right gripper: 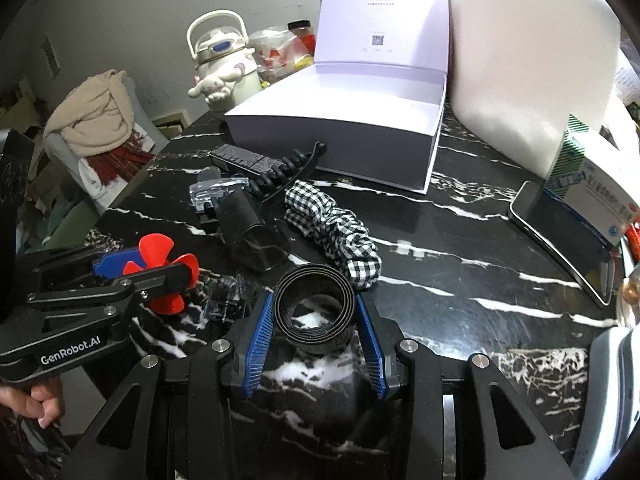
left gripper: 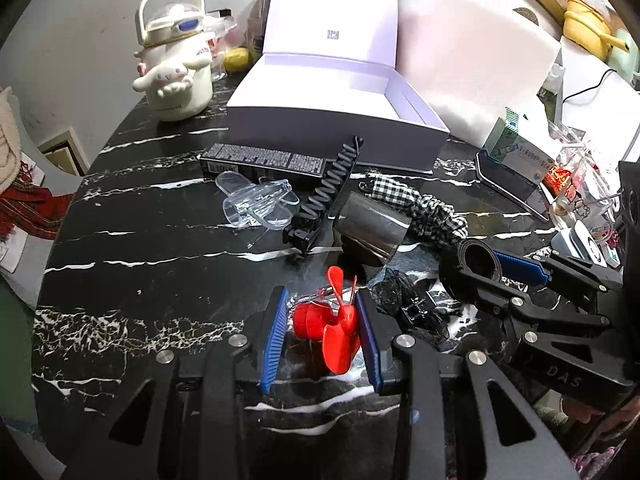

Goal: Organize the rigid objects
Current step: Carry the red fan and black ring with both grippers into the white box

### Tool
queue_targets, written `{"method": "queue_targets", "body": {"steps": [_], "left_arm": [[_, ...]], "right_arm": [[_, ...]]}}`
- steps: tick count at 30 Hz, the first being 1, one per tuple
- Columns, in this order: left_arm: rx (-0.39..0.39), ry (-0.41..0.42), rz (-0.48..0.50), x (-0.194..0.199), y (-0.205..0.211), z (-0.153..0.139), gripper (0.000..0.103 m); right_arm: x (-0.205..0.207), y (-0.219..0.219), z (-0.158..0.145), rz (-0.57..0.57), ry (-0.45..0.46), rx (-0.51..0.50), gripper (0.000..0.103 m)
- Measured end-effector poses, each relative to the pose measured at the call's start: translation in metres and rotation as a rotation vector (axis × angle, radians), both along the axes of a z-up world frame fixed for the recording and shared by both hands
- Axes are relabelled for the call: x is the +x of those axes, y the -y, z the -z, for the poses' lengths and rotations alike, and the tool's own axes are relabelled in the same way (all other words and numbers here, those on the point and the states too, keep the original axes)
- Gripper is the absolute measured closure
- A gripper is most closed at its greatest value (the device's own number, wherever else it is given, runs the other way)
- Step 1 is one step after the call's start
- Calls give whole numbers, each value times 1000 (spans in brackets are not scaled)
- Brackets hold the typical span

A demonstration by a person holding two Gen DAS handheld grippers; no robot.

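A small red fan with propeller blades (left gripper: pixel 340 332) sits between the blue pads of my left gripper (left gripper: pixel 322 314), which is shut on it close over the black marble table (left gripper: pixel 160 280). My right gripper (right gripper: pixel 314 308) is shut on a black coiled strap roll (right gripper: pixel 316 276), its pads pressing both sides. Each gripper shows in the other's view: the right one (left gripper: pixel 480 266) with the roll at the right, the left one (right gripper: pixel 158 270) with the red fan (right gripper: pixel 156 248) at the left. An open white box (right gripper: pixel 340 136) stands behind, its lid raised and its inside bare.
Between grippers and box lie a dark tumbler (left gripper: pixel 372 232) on its side, a checkered scrunchie (right gripper: pixel 332 224), a black hair clip (left gripper: pixel 328 188), a clear plastic piece (left gripper: pixel 256 204) and a black carton (left gripper: pixel 260 160). A phone (right gripper: pixel 560 240) and medicine box (right gripper: pixel 592 184) lie right; a white jug (left gripper: pixel 176 68) stands back left.
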State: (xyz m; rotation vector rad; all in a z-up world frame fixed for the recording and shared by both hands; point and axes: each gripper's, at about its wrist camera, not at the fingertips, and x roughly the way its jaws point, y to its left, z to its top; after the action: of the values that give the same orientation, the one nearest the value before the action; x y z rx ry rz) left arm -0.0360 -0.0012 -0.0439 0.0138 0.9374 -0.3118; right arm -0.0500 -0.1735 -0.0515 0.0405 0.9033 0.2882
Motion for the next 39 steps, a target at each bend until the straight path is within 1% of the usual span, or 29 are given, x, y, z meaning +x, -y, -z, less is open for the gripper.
{"method": "queue_targets", "body": {"steps": [7, 16, 24, 36, 39], "left_arm": [[13, 53, -16, -13, -2, -11, 69], [22, 103, -25, -10, -2, -29, 69], [37, 140, -11, 5, 2, -46, 69], [16, 187, 20, 40, 5, -70, 69], [25, 202, 23, 50, 5, -77, 69]], "right_arm": [[-15, 0, -7, -9, 29, 2, 62], [-23, 4, -23, -31, 81, -6, 62], [-11, 9, -38, -39, 110, -14, 62], [19, 13, -69, -52, 160, -26, 62], [29, 12, -78, -57, 175, -28, 62]]}}
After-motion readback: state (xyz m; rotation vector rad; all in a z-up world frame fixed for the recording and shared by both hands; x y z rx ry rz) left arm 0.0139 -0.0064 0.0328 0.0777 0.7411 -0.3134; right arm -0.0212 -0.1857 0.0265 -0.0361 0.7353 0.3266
